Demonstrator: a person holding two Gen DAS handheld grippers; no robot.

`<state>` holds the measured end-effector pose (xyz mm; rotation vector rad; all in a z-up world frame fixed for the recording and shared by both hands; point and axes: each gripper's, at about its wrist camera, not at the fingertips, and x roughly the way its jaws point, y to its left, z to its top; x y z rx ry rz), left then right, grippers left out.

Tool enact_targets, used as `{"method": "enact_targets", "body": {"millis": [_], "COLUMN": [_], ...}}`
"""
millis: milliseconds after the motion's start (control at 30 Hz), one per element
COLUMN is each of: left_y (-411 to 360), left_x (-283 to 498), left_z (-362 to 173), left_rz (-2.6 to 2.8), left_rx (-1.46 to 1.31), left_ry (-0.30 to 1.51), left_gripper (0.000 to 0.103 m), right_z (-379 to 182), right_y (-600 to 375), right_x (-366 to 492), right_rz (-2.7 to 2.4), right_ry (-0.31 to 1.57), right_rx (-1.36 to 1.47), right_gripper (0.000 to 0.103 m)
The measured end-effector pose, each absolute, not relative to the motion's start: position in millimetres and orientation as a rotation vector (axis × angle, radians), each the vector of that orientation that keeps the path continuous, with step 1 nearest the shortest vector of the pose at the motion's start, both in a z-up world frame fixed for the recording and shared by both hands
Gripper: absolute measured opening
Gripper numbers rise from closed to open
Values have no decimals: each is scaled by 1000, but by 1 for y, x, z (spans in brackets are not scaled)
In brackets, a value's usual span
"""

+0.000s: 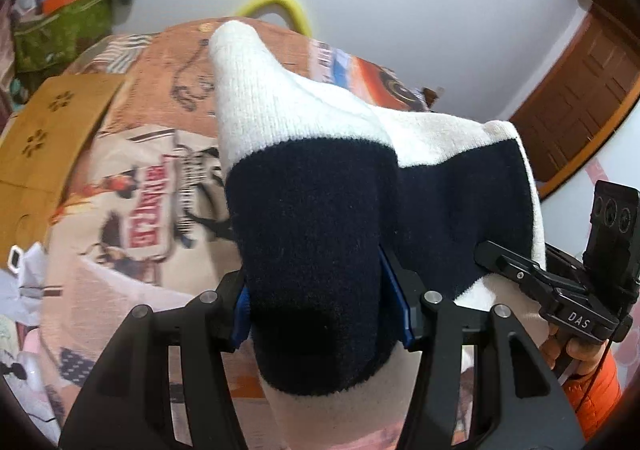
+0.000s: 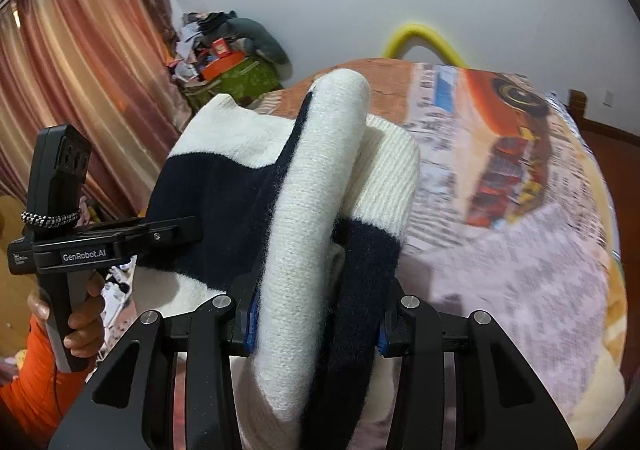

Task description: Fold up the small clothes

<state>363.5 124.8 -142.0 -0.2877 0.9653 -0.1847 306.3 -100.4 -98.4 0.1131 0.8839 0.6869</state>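
A cream and navy knitted sweater (image 1: pixel 312 210) is held up above the bed (image 1: pixel 132 170), stretched between the two claws. The left claw (image 1: pixel 320 302) is clamped on a bunched navy part of the sweater, its blue-padded fingers (image 1: pixel 394 290) pressed against the knit on both sides. The right claw (image 2: pixel 316 314) is clamped on a rolled cream and navy fold of the same sweater. The bed, below the sweater, carries a printed cover; a yellow hoop (image 2: pixel 420 38) rises behind the bed.
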Motion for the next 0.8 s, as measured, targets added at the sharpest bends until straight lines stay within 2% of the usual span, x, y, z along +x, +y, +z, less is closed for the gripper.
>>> {"method": "enact_targets", "body": {"millis": [233,433,533,667,800], "left_y": [183,215,219,216,216], "left_x": [363,382,385,377,369], "left_z": [-164,-219,-236,-233,-213], "left_rz": [-107,-50,-23,-6,36], "left_rx": [-281,-286,-263,-221,-182], "left_ry": [1015,1138,1139,1109,1072], "left_gripper": [55,56,63,70,70], "right_z": [-130,-172,-188,-184,-164], "right_y": [-42,-15,-12,-18,-28], "right_x": [321,330,334,325,309], "right_rz": [753,754,726,710,696], "right_ry": [940,1028,1041,1013,949], "right_rx": [162,203,173,93,13], "right_gripper": [38,38,43,52,54]}}
